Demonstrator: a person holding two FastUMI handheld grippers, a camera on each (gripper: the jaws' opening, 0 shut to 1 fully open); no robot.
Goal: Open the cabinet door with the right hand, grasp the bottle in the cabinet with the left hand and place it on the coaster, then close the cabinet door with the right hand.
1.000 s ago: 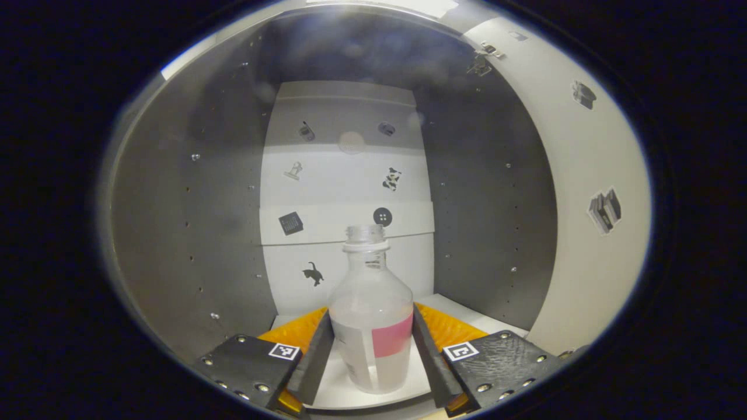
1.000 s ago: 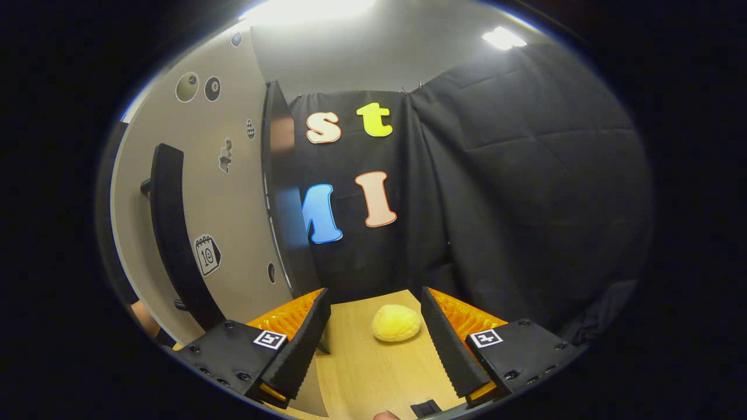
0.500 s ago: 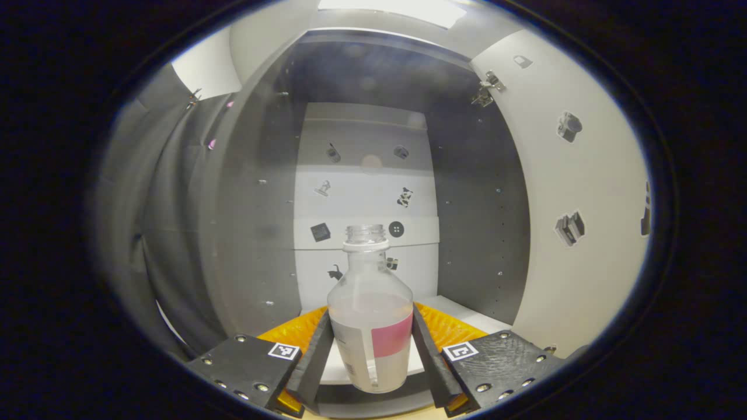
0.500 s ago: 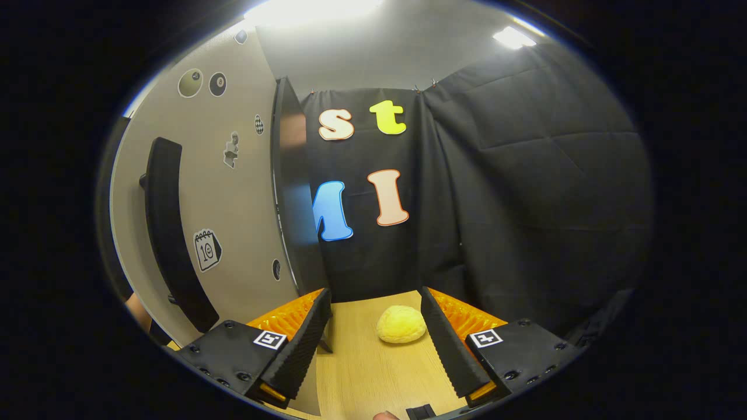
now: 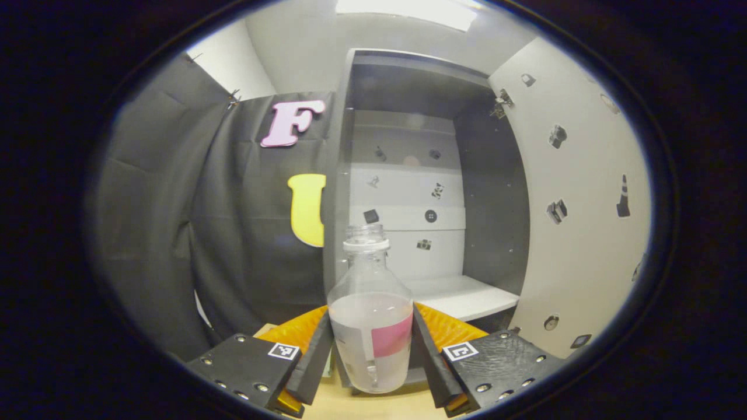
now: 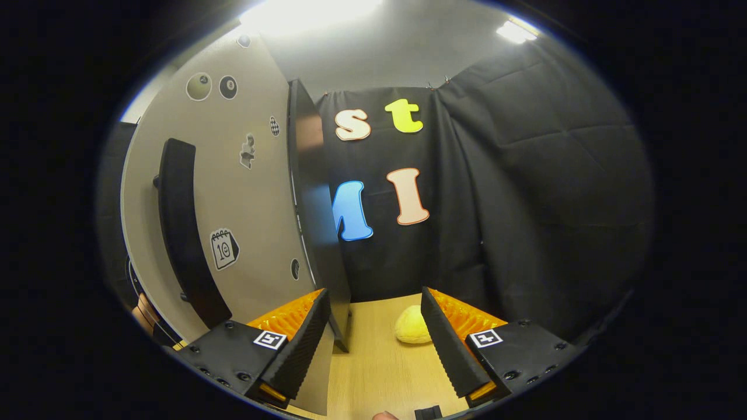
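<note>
While clamped in left hand-held gripper [image 5: 371,350], bottle [image 5: 370,326] now outside cabinet [image 5: 432,175], right hand-held gripper [image 6: 376,344] apart.

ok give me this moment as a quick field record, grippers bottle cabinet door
left gripper: shut on the bottle
bottle: upright, uncapped, partly filled, held in front of the cabinet
cabinet: open, white shelf bare
cabinet door: swung open, dark handle
right gripper: open, holding nothing, over the wooden table

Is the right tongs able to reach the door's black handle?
Probably yes: the right tongs are open and hold nothing, and the black handle on the open cabinet door is unblocked.
</note>
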